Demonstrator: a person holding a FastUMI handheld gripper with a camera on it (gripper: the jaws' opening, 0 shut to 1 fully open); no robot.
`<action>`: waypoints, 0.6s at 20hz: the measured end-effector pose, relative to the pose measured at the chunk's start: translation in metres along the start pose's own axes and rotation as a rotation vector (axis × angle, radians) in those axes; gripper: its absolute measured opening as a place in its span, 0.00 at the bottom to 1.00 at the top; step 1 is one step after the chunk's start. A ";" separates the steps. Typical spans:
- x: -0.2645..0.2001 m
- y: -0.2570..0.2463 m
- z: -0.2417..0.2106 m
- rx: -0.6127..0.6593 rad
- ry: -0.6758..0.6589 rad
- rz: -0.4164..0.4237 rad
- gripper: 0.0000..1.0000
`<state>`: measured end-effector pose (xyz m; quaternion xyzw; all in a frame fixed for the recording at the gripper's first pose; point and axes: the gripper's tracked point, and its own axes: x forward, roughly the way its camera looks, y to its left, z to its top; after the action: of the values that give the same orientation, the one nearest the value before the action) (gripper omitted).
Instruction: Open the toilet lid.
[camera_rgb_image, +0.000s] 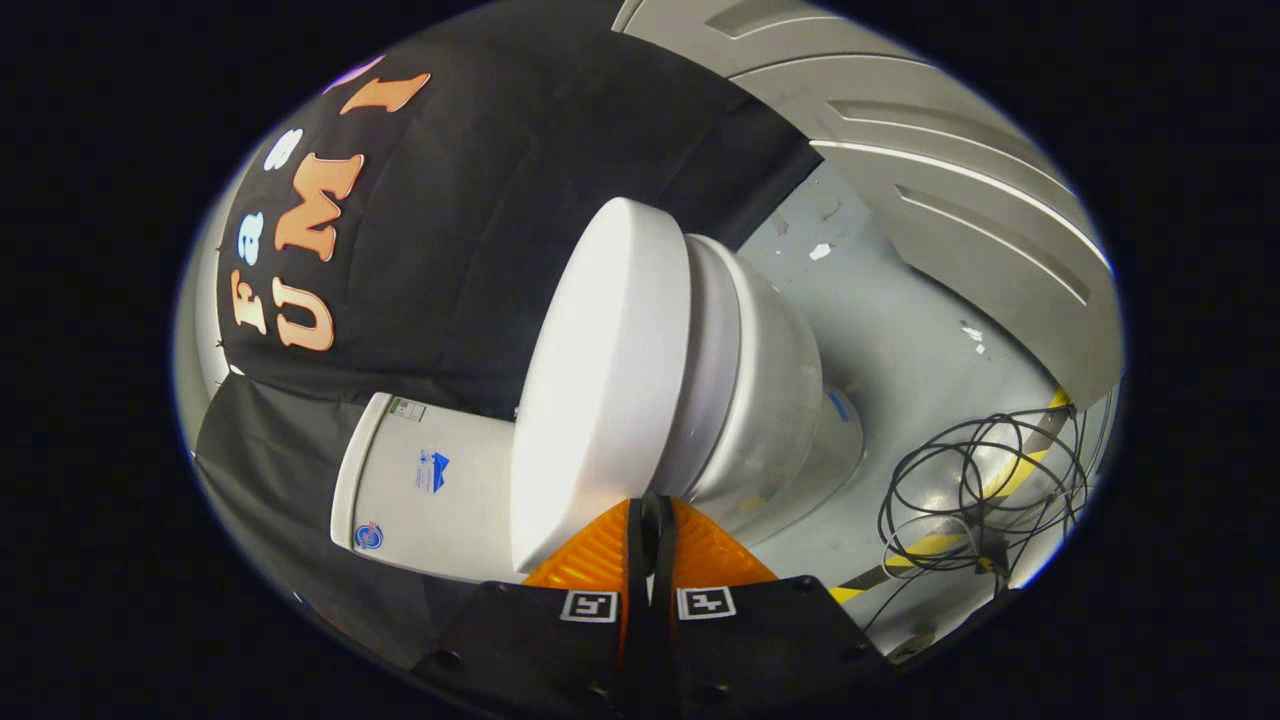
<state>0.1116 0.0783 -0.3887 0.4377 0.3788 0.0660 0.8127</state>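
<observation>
Item: toilet lid (600, 390), white, glossy, centre of the frame, lying shut on the seat (705, 370) and bowl (780, 400); the view is rolled, so the lid's top faces frame-left and the cistern (430, 490) sits lower left.

Handling, by judgement: rigid moulded plastic, light to moderate in weight, hinged at the cistern end. Expect a smooth, slippery face with nothing to pinch. Your hold is the front rim, where the lid overhangs the seat; get a fingertip under that lip and lever it, rather than squeezing.

Tool: gripper (652, 505), orange fingers (600, 555) drawn together with only a thin dark slit between them, gripping nothing. The tips sit right at the lid's front edge, about where lid meets seat; whether they touch it, I cannot tell.

Surroundings: grey painted floor (900, 340), scuffed, right of centre. Loose coil of black cable (985, 490) at lower right, lying over yellow-black hazard tape (940, 545). Grey panelled wall (950, 170) at upper right.
</observation>
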 end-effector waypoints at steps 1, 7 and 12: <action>-0.002 0.005 0.001 -0.035 -0.015 -0.009 0.08; -0.012 0.041 0.017 -0.326 -0.118 -0.094 0.08; -0.023 0.070 0.024 -0.429 -0.162 -0.152 0.08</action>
<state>0.1270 0.0948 -0.3151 0.2292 0.3215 0.0484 0.9175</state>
